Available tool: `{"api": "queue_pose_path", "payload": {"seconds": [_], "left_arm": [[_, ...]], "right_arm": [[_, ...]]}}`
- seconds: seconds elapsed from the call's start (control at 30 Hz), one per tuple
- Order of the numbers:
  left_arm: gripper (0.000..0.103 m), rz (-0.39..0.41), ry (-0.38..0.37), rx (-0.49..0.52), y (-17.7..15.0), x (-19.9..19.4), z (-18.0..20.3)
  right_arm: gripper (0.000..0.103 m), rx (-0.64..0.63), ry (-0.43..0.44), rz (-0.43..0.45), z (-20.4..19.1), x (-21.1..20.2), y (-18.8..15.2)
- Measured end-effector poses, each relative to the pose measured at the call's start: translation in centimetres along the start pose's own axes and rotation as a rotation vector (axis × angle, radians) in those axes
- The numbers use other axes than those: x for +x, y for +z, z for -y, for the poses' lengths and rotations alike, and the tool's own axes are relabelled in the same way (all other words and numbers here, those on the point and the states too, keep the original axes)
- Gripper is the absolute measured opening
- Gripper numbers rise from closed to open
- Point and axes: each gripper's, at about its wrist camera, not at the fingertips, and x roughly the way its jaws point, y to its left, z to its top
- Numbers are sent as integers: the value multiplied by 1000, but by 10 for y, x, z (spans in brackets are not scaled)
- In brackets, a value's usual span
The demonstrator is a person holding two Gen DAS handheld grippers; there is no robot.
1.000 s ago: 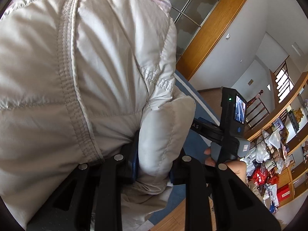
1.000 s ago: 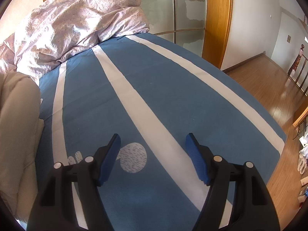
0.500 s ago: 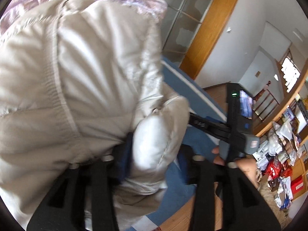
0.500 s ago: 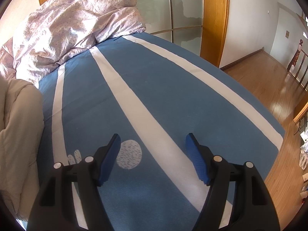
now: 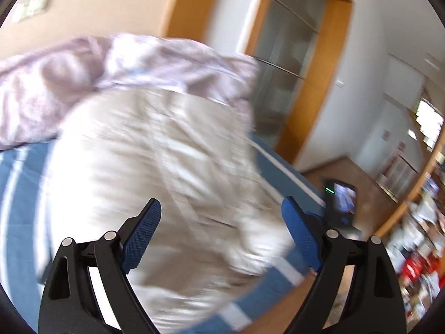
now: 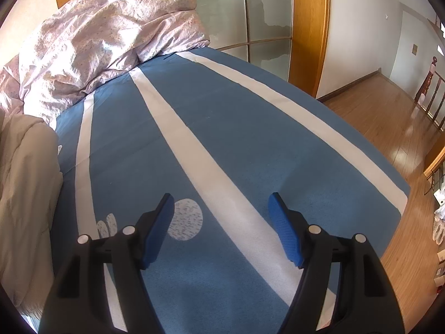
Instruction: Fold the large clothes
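Since the fold was laid, left claw [image 5: 221, 239] had just been opening, empty, off the jacket [image 5: 155, 172] at 12 o'clock; right claw [image 6: 221, 231] sat open, empty, over the bed [image 6: 250, 128].

jacket [image 5: 167, 167]: cream, quilted | bedsheet [image 6: 236, 139]: blue, white stripes | duvet [image 6: 111, 33]: lilac, speckled | tongs pads [image 6: 283, 231]: blue
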Motion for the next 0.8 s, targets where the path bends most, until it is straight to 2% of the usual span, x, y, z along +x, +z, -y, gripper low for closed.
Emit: {"api": "queue_pose_path", "payload": {"seconds": [0.13, 0.37, 0.53, 0.7, 0.8], "left_arm": [[89, 22, 110, -56, 12, -3, -34], [89, 21, 226, -87, 9, -7, -74], [89, -33, 237, -94, -3, 11, -88], [89, -75, 240, -58, -7, 32, -86], [90, -102, 247, -45, -8, 44, -84]], "right_arm": [[70, 0, -4, 0, 0, 0, 0], [70, -8, -19, -1, -2, 0, -1], [71, -24, -35, -2, -4, 2, -1], [71, -18, -40, -7, -3, 2, 1], [71, -12, -30, 28, -5, -11, 6]]}}
